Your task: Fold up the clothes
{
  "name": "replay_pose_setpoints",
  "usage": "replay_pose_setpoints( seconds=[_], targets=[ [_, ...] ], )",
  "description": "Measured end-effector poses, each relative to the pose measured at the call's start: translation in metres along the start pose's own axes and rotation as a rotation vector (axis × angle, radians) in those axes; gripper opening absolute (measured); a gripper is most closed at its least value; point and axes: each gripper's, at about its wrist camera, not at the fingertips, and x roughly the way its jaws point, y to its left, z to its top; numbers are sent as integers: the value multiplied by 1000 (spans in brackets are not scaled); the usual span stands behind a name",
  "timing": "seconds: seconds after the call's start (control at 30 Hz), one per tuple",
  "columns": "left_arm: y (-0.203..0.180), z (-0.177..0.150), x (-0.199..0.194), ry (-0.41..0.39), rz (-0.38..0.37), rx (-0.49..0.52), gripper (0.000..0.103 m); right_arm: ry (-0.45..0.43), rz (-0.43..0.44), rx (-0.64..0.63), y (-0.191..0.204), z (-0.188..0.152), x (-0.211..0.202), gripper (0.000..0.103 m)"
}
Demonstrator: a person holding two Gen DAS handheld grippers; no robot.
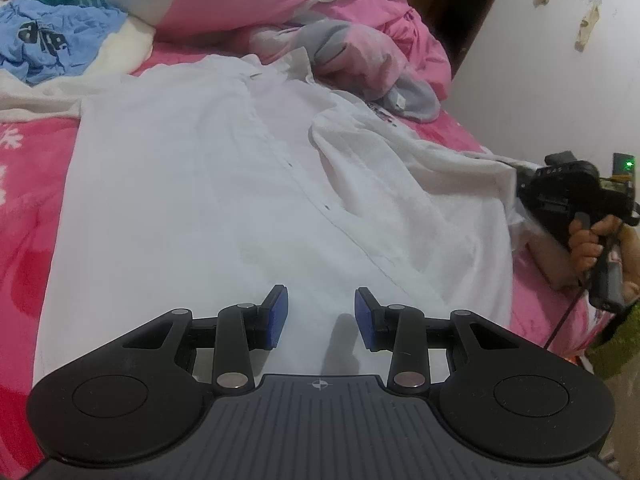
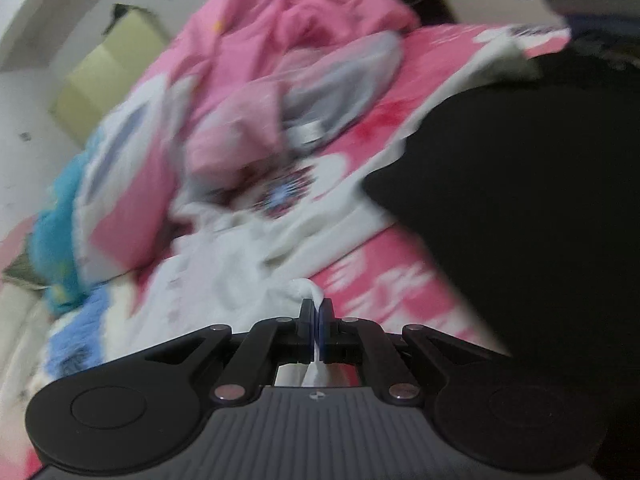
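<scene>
White button-front shirt [image 1: 224, 184] spread on a pink bed [image 1: 24, 208], right side rumpled. Left hand-held gripper [image 1: 321, 316] hovering just above the near hem, jaws parted, grasping nothing. Right hand-held gripper [image 2: 317, 322] clenched on a pinch of white cloth at the shirt's right edge. Best carried across evenly, cloth taut, free hem pinned flat

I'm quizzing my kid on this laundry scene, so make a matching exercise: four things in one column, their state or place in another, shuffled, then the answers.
Things:
1. white shirt
2. blue T-shirt
3. left tongs
4. right tongs

States:
A. shut on white fabric
B. spread flat on the bed
C. open above the shirt
D. crumpled at the far left

Pairs: 1-B, 2-D, 3-C, 4-A
</scene>
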Motion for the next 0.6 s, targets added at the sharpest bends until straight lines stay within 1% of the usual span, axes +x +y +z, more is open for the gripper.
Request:
replay_pose_setpoints(
  seconds=[0.07, 0.13, 0.23, 0.3, 0.37, 0.53, 0.57, 0.6],
  targets=[
    [0, 0, 2, 4, 10, 10, 37, 6, -54, 12, -12, 3, 7, 1],
    [1, 1, 3, 8, 14, 14, 37, 4, -59, 17, -17, 1, 4, 1],
    [2, 1, 4, 11, 14, 16, 37, -44, -81, -29, -13, -6, -15, 6],
    [2, 1, 4, 10, 14, 17, 37, -71, -85, -46, -11, -12, -27, 20],
    [3, 1, 5, 7, 15, 18, 37, -66, -89, -11, -13, -24, -34, 24],
    [5, 1, 0, -9, 13, -4, 37, -56, -100, 76, -20, -52, -52, 26],
    [5, 1, -2, -13, 14, -5, 37, -54, -102, 93, -21, -58, -56, 30],
    [6, 1, -4, -17, 17, -5, 37, -51, -104, 110, -22, -63, -60, 37]
  ],
)
